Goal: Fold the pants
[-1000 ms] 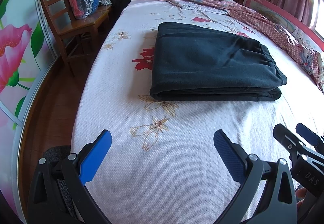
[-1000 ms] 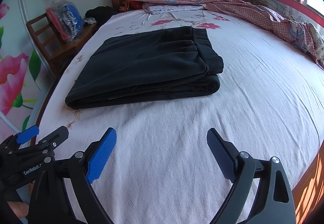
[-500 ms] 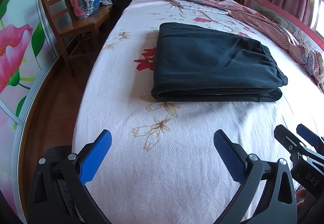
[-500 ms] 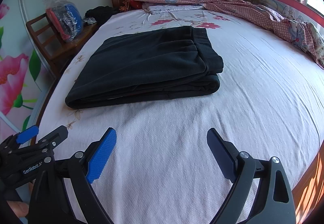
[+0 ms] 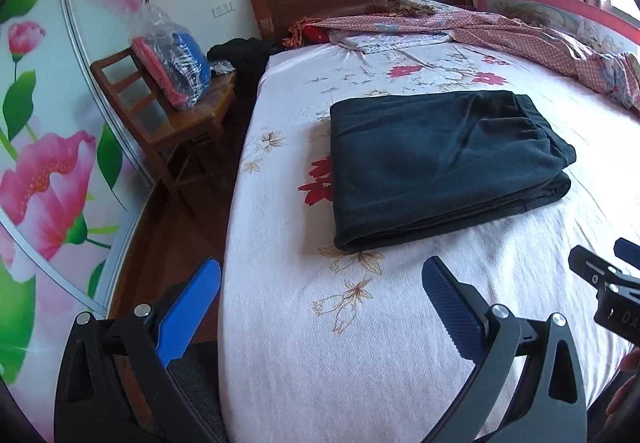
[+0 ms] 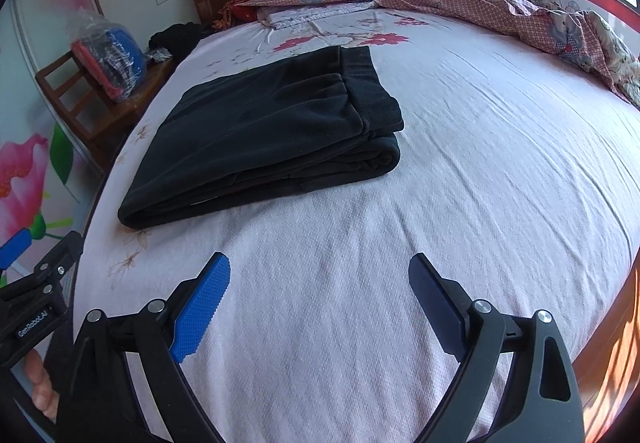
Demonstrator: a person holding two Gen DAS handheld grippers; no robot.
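L wrist cam: black pants [image 5: 436, 163] folded flat on bed [image 5: 360, 355]. L gripper [image 5: 320, 295] + R gripper [image 6: 319, 283] fingers spread wide, holding nothing, well short of pants.

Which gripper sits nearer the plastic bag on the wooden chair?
Left. The left gripper hangs over the bed's chair-side edge, bag ahead to its left. The right gripper is farther in over the sheet.

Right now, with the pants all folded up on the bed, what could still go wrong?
Two things, maybe. The folded pants lie close to the bed's left edge, so a nudge that way might push them off toward the wooden chair. Also, both the left gripper and right gripper have their jaws wide open and empty; catching the top layer could undo the fold.
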